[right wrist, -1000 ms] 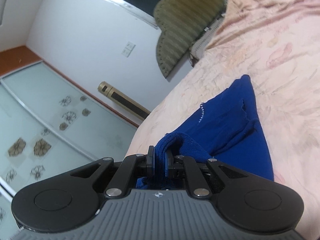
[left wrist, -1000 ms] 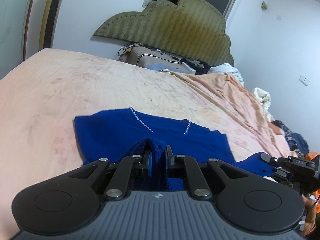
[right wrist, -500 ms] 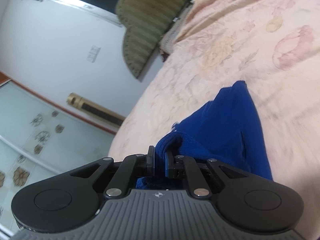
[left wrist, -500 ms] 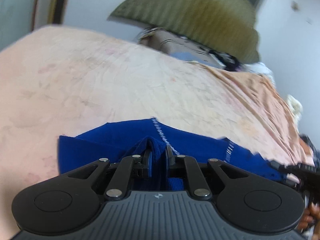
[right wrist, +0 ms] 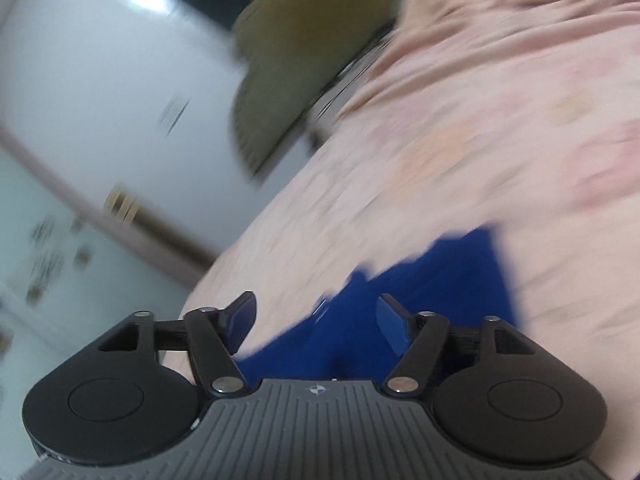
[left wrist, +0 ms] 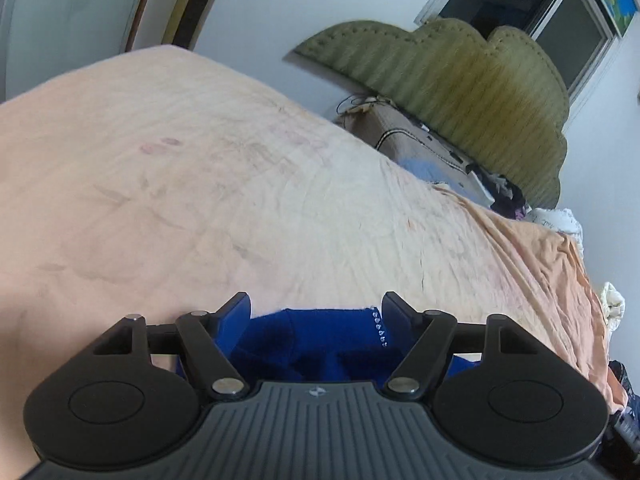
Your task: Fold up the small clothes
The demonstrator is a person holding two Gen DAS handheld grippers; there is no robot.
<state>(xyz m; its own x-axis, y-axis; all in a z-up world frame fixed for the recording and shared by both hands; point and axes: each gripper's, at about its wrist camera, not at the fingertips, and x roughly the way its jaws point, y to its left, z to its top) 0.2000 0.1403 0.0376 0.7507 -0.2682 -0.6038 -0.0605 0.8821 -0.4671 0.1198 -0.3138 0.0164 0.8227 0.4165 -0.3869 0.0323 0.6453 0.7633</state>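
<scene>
Both tools have their fingers spread wide with nothing between them: the left tool (left wrist: 316, 312) and the right tool (right wrist: 316, 312) are each released above the blue garment (left wrist: 328, 340), which lies on the bed (left wrist: 240, 180) just under and ahead of the fingertips. In the left view we see a short line of small sparkling studs (left wrist: 379, 330) on the cloth near the right-hand finger; the rest of the garment is hidden under the tool body. The right view is badly smeared, so we can only say that a blue edge (right wrist: 460, 264) reaches forward onto the pink sheet.

We judge the step in hand to be letting go of a fold and getting clear of it. To do that well, we should lift both tools straight up and away, so no finger snags the knit and drags the top layer off its line. A soft knit like this is likely to spring or creep, so a check of the fold edge before the next grasp is worthwhile. If a layer has slid, we would press it flat with closed fingers rather than pinch it again.

For the next fold we would pick two matching points on one edge and move both tools together, so the cloth stays taut between them.
</scene>
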